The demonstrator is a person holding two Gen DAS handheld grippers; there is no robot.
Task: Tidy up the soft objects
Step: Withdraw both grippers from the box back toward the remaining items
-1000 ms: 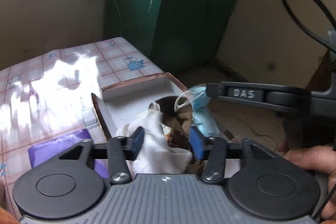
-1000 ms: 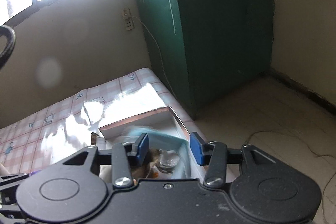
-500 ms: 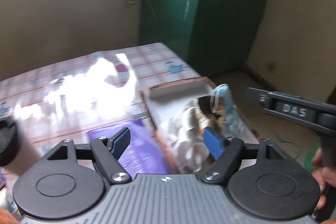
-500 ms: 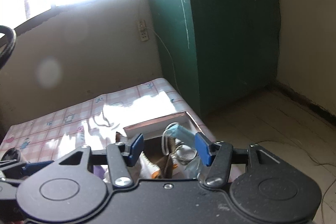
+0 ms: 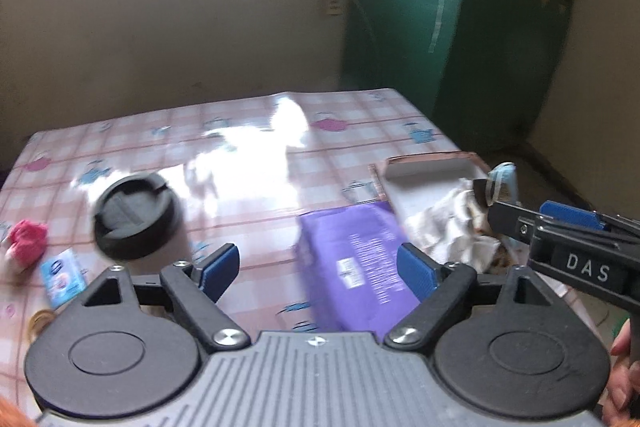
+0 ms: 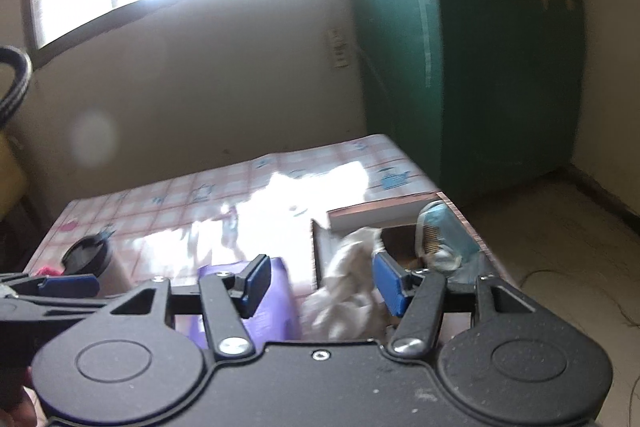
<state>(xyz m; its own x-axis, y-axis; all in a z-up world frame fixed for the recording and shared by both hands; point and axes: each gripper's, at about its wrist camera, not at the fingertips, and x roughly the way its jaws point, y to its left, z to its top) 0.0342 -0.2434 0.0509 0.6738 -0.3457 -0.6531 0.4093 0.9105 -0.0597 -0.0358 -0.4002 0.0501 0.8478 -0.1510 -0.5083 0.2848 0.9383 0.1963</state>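
A cardboard box sits at the table's right edge. It holds a crumpled white cloth, something brown and a blue face mask. A purple pack lies just left of the box. A pink soft thing lies at the far left edge. My left gripper hangs above the purple pack, its jaws opening with nothing held between them. My right gripper is open and empty, short of the box and above the white cloth.
A pink checked oilcloth covers the table. A cup with a black lid stands at the left, with a small blue packet and rubber bands near it. A green cabinet stands behind the table's right corner.
My left gripper let go of the white cloth, which now lies in the box. Both grippers drew back from the box, rose and swung left. Both pairs of jaws widened.
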